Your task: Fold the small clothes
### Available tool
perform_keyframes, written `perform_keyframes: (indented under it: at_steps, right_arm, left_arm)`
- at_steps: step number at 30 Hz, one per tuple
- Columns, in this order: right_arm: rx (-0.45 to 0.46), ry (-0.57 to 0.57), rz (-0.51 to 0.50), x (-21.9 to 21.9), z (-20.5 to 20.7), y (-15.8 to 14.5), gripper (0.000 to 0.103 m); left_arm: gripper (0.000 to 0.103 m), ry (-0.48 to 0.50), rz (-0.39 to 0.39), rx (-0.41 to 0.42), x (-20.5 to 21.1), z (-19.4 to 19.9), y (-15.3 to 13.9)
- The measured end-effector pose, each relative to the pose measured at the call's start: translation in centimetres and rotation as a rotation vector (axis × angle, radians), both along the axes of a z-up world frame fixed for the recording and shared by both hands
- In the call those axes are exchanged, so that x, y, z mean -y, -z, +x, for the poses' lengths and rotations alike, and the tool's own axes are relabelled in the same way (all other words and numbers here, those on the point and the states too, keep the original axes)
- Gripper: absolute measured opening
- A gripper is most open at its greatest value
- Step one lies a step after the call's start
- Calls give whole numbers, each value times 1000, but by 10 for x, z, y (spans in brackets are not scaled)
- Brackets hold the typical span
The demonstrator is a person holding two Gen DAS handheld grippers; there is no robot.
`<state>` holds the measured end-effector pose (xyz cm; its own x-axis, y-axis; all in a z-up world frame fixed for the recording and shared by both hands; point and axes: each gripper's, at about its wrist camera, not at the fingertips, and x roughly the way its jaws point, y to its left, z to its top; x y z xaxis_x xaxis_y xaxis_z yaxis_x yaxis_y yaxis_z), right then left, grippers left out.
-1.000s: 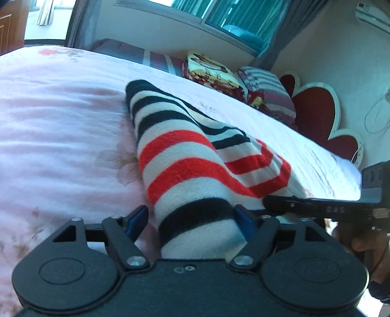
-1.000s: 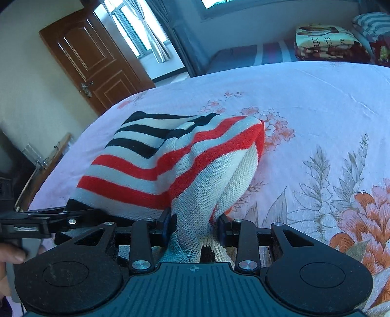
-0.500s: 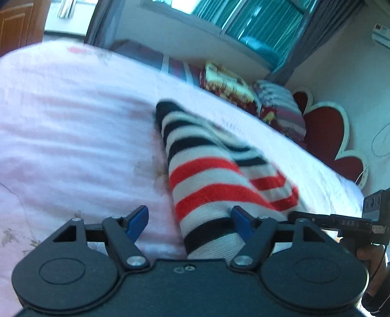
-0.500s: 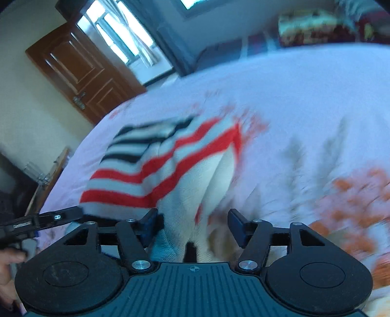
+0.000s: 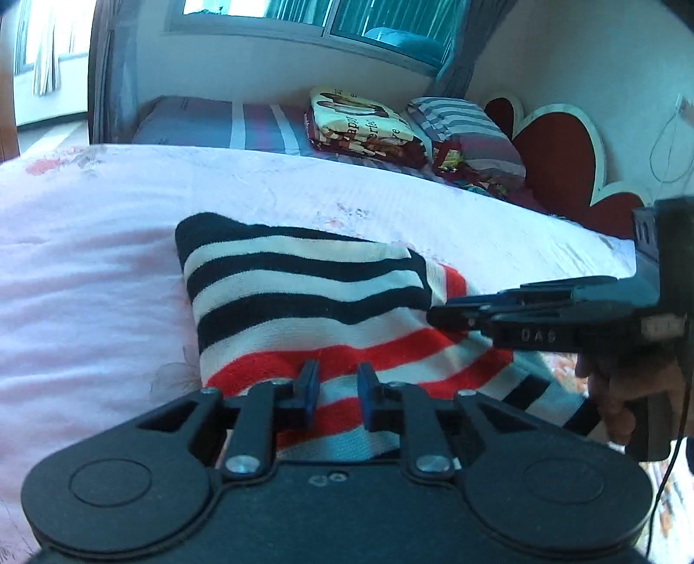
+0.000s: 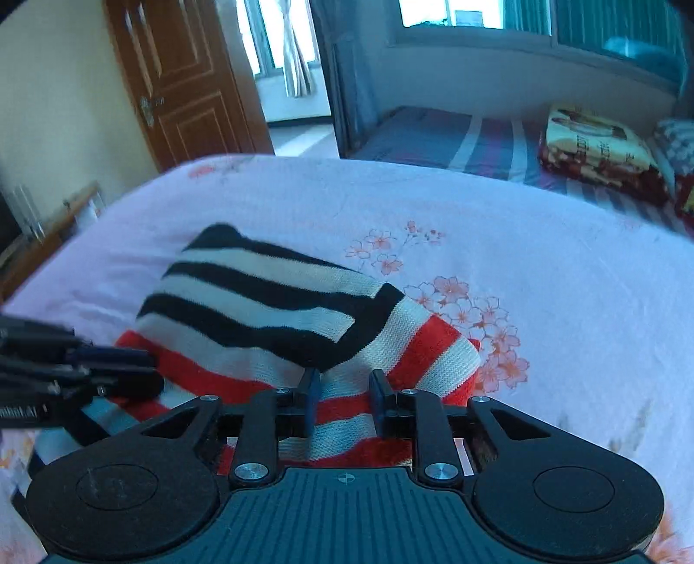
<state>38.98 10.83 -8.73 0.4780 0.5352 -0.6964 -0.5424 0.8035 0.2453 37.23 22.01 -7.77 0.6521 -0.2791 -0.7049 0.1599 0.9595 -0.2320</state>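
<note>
While the folded black, white and red striped knit garment (image 5: 303, 299) lies on the pink floral bedsheet (image 5: 86, 269), both grippers' jaws are closing, nothing clamped. Left gripper (image 5: 336, 392) and right gripper (image 6: 345, 397) hover over its near edge, seemingly clear of it and hiding the hem; folded blankets (image 5: 364, 126) sit beyond.

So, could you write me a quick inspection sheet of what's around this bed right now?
Surface: pink floral bedsheet, lightly wrinkled.
Job's things: striped knit garment, folded, a black-and-white layer lying over the red-and-white part.
Clutter: folded printed blanket and striped pillow at the far side of the bed.
Grippers: left gripper and right gripper both low over the garment's near edge, jaws closing, cloth seen in the gap, no pinch evident.
Cables: thin wire on the wall beside the heart-shaped headboard.
Surroundings: wooden door, window with curtains.
</note>
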Motion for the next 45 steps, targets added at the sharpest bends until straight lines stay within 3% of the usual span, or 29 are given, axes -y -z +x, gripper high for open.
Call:
perform_keyframes:
  at_steps: [5, 7, 11, 13, 17, 19, 23, 26, 29, 32, 34, 37, 40, 45]
  right_arm:
    - [33, 25, -21, 13, -12, -16, 23]
    - [77, 21, 7, 25, -28, -31, 23]
    - [151, -55, 27, 45, -75, -55, 22]
    - [145, -103, 37, 50, -96, -58, 12]
    - [149, -194, -28, 44, -124, -43, 0]
    - [132, -189, -69, 40, -125, -28, 0]
    - [111, -150, -137, 35, -121, -10, 0]
    - [145, -148, -186, 32, -119, -1, 0]
    - [111, -108, -159, 36, -116, -4, 0]
    - [141, -101, -85, 44, -132, -27, 0]
    - [151, -108, -79, 46, -143, -34, 0]
    - [114, -120, -115, 41, -147, -20, 0]
    - [59, -110, -148, 40, -143, 2, 0]
    - [65, -93, -138, 41, -144, 6, 0]
  left_arm:
    - [20, -14, 9, 36, 1, -15, -10]
    - [34, -10, 21, 78, -1, -35, -21]
    - [33, -32, 82, 103, -4, -77, -27]
    - [34, -40, 95, 94, -7, -94, -23]
    - [34, -73, 9, 81, -17, -112, -14]
    - [34, -88, -6, 75, -17, -112, -15]
    - [35, -67, 70, 76, -6, -112, -10]
    - [36, -58, 99, 85, -3, -116, -4]
    - [36, -87, 42, 63, -11, -120, -6]
    - [33, -92, 53, 67, -11, -138, -14]
    - [37, -117, 56, 66, -13, -148, -12]
    - [40, -163, 8, 32, -18, -151, -2]
    - [40, -161, 37, 27, -9, -150, 4]
    - [40, -188, 29, 20, -8, -153, 10]
